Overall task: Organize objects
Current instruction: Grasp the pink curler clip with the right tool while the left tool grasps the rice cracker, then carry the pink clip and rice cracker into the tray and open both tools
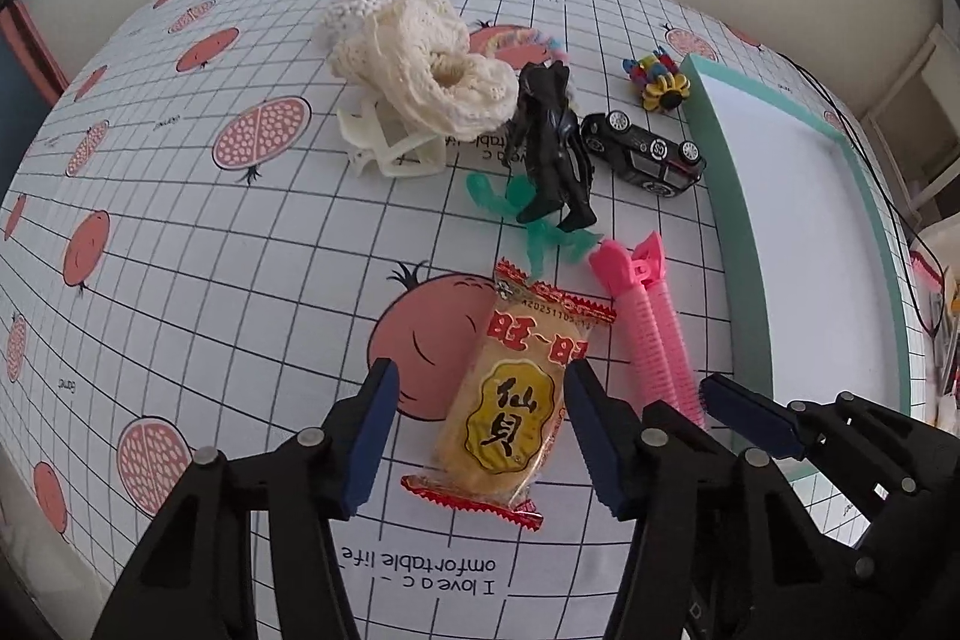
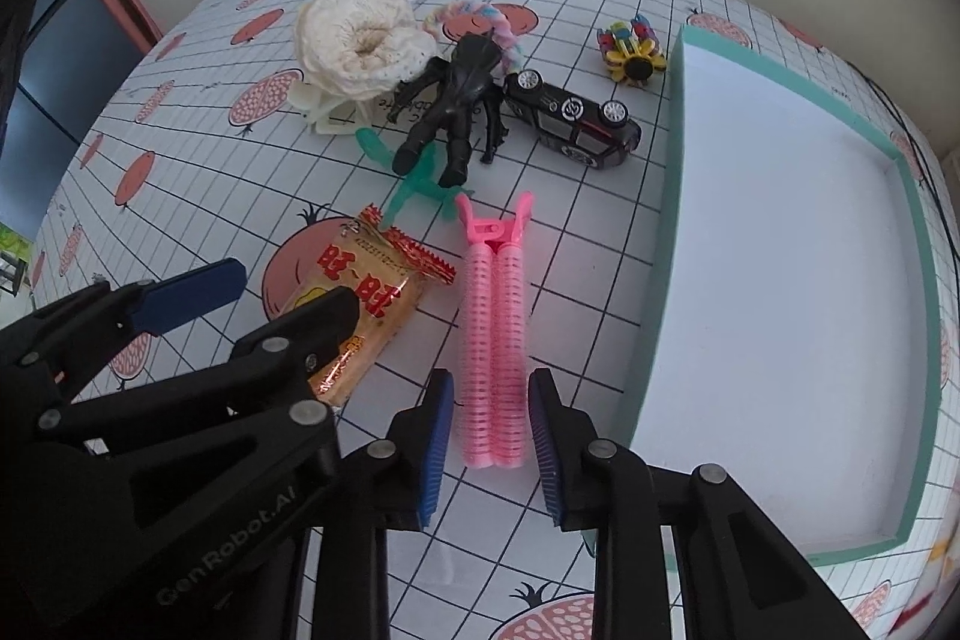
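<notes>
The left gripper (image 1: 480,436) points steeply down over a snack packet (image 1: 510,400), its blue pads (image 1: 372,436) standing half apart on either flank of the packet; the right pad looks to be at the wrapper's edge while a strip of cloth shows between the left pad and the packet, so it has no grip on it. The right gripper (image 2: 489,442) brackets the near end of a pink hair-roller clip (image 2: 493,334), jaws narrowed to just beside the rollers; whether the pads (image 2: 435,448) actually press it I cannot tell. The packet's long axis runs near to far, leaning slightly right at the far end; the clip lies parallel just right of it, its hinged pink handles pointing far. Only the right wrist view shows the whole teal-rimmed tray (image 2: 672,172) with its white floor, lying to the right of the clip; the left wrist view cuts it off but shows the packet's whole printed face, which the left gripper partly hides in the right view. On the pomegranate-print tablecloth (image 1: 180,232) farther off: one black figure (image 1: 552,142), one black toy car (image 1: 645,154) on its side, one green plastic piece (image 1: 540,238) under the figure, one cream knitted bundle (image 1: 420,64), one white claw clip (image 1: 390,148), one pastel braided ring (image 2: 486,19), one multicoloured flower toy (image 2: 633,49).
</notes>
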Motion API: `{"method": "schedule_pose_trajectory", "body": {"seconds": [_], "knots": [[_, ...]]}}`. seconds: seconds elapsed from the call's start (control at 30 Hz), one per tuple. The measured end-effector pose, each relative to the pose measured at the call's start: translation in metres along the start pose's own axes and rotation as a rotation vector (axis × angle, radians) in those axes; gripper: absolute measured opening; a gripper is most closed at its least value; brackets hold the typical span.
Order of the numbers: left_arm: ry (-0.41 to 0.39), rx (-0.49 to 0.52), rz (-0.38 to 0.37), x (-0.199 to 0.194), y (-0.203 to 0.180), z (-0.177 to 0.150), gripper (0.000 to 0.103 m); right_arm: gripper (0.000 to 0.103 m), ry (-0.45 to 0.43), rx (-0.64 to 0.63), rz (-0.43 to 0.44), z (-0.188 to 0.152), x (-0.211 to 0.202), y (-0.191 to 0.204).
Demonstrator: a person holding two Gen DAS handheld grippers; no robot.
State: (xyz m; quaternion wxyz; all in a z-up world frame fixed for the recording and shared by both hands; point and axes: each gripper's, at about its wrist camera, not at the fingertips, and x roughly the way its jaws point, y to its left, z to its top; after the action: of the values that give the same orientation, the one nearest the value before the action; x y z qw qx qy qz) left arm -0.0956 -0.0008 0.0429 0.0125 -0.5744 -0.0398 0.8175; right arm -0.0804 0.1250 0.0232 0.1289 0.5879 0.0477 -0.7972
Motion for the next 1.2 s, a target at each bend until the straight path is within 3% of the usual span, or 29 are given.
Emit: {"method": "schedule_pose_trajectory", "body": {"seconds": [0.53, 0.63, 0.77, 1.03, 1.2], "knots": [[0.059, -0.049, -0.03, 0.017, -0.003, -0.005, 0.058, 0.029, 0.009, 0.001, -0.003, -0.003, 0.005, 0.0], [0.058, -0.042, -0.044, 0.016, -0.004, -0.006, 0.045, 0.029, 0.007, 0.006, 0.001, -0.004, 0.005, -0.001], [0.042, -0.008, -0.043, 0.009, -0.01, -0.006, 0.038, 0.029, 0.003, 0.009, 0.017, -0.002, 0.004, 0.001], [-0.041, 0.028, -0.009, -0.011, -0.018, -0.006, 0.037, 0.029, -0.047, 0.008, 0.037, -0.001, -0.013, -0.002], [-0.079, 0.006, -0.048, -0.018, -0.013, 0.003, 0.037, 0.028, -0.09, 0.027, 0.062, 0.0, -0.027, -0.005]]}}
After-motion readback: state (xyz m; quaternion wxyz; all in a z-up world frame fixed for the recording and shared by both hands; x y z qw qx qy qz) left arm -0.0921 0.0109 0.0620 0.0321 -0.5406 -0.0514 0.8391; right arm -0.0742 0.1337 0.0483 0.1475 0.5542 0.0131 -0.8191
